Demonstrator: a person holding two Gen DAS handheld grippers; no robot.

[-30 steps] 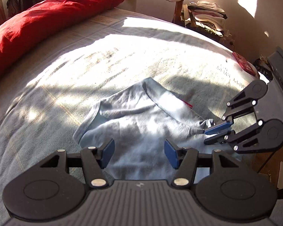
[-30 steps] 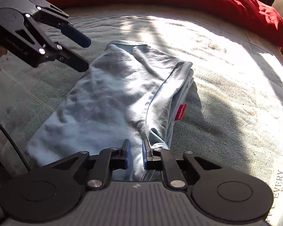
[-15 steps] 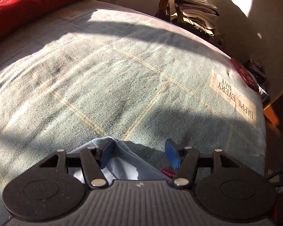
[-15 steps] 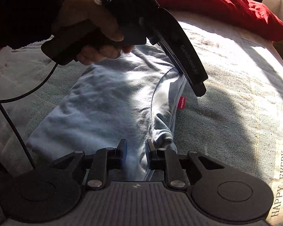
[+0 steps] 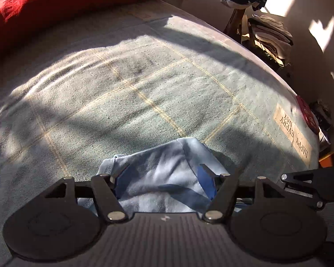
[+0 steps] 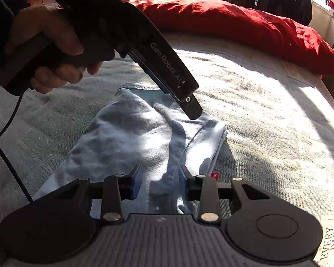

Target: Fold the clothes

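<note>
A light blue garment (image 6: 127,142) lies folded lengthwise on the bed, with a small red tag (image 6: 214,174) at its right edge. My right gripper (image 6: 159,178) is open at the garment's near end, with cloth lying between its spread fingers. A hand (image 6: 49,44) holds my left gripper (image 6: 192,111), which points down at the far end of the garment. In the left wrist view, the left gripper (image 5: 162,178) is open over the blue garment (image 5: 167,166), a finger on each side of a fold. The right gripper's black linkage (image 5: 311,183) shows at the right edge.
A grey-green blanket (image 5: 144,77) covers the bed, and a red duvet (image 6: 233,26) lies along its far side. Folded clothes (image 5: 271,35) are stacked on a rack beyond the bed. A red object (image 5: 309,115) sits at the bed's edge. A cable (image 6: 6,155) hangs at the left.
My right gripper's jaws have spread apart and let go of the cloth. My left gripper swung across over the garment and came down at its far end.
</note>
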